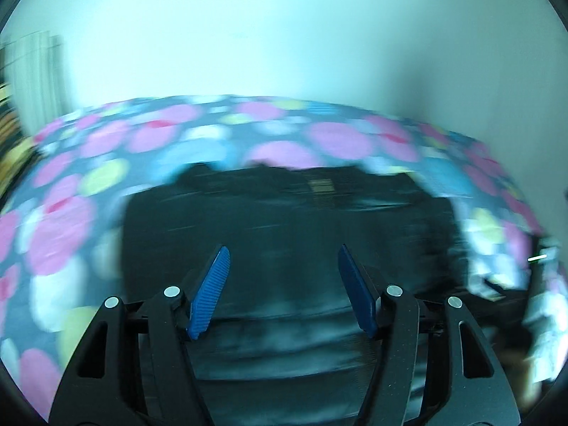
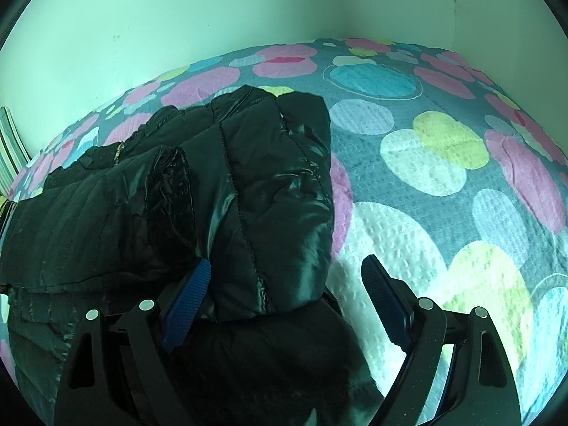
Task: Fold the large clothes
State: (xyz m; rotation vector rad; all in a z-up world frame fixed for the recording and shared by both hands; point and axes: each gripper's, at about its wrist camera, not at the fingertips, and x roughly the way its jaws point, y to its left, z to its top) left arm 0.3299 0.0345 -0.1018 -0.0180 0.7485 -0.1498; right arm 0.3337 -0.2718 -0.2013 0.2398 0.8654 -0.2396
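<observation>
A black quilted puffer jacket (image 2: 220,191) lies on a bed with a spotted cover (image 2: 443,163). In the right wrist view a jacket sleeve or folded side lies over the body, its end reaching between my fingers. My right gripper (image 2: 287,266) is open, blue pads wide apart, at the jacket's near right edge; the left pad (image 2: 188,301) touches the fabric. In the blurred left wrist view the jacket (image 1: 284,220) spreads flat in front of my left gripper (image 1: 282,252), which is open and empty above it.
The bed cover (image 1: 88,184) has pink, blue, white and yellow-green circles. A pale wall (image 1: 284,35) rises behind the bed. Striped fabric (image 2: 9,149) shows at the far left edge. Dark objects (image 1: 504,284) sit at the bed's right side, blurred.
</observation>
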